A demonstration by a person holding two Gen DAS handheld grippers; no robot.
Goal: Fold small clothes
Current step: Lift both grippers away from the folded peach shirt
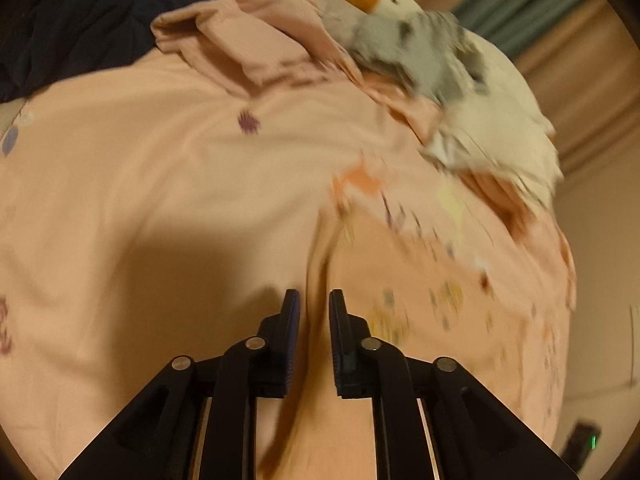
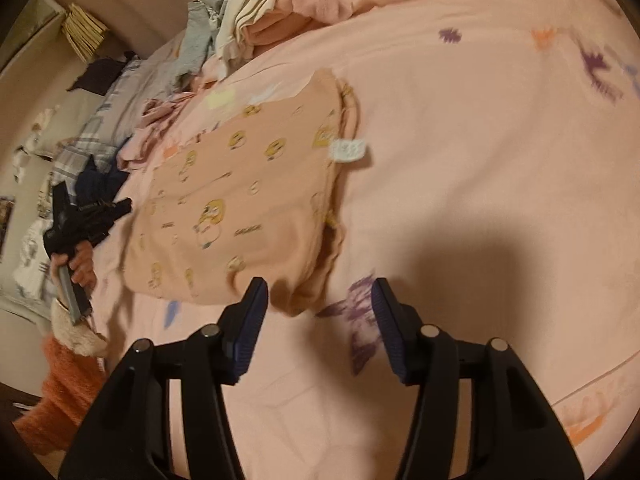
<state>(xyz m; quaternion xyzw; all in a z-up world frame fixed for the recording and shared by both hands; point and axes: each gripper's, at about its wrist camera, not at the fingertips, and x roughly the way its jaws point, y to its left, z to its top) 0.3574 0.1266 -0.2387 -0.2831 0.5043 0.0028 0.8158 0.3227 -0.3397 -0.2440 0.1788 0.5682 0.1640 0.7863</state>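
Pink bedding (image 1: 160,184) with scattered purple and orange prints fills the left wrist view, a bed rather than any counter. The left tongs (image 1: 314,300) hang over it with their pads a narrow gap apart; a ridge of pink fabric runs up between them, but the blur keeps me from telling whether they pinch it or stand just clear. Beyond, a crumpled pink garment (image 1: 240,44) lies beside a dark navy cloth (image 1: 72,24) at the top left. A plush goose (image 1: 400,20) with an orange beak rests at the upper right (its body smeared by motion).

From the right wrist view, the same pink bed sheet (image 2: 480,160) spreads wide. The right tongs (image 2: 320,300) stand well apart and grip nothing. Just ahead of them lies the folded peach garment (image 2: 240,200), printed with small yellow cartoon figures, flat on the bed, with a white label (image 2: 349,149) sticking out at its right edge. A heap of unfolded clothes (image 2: 248,12) sits at the far end. At the left edge, a hand (image 2: 78,266) in a fuzzy orange sleeve (image 2: 60,392) holds the other black gripper.
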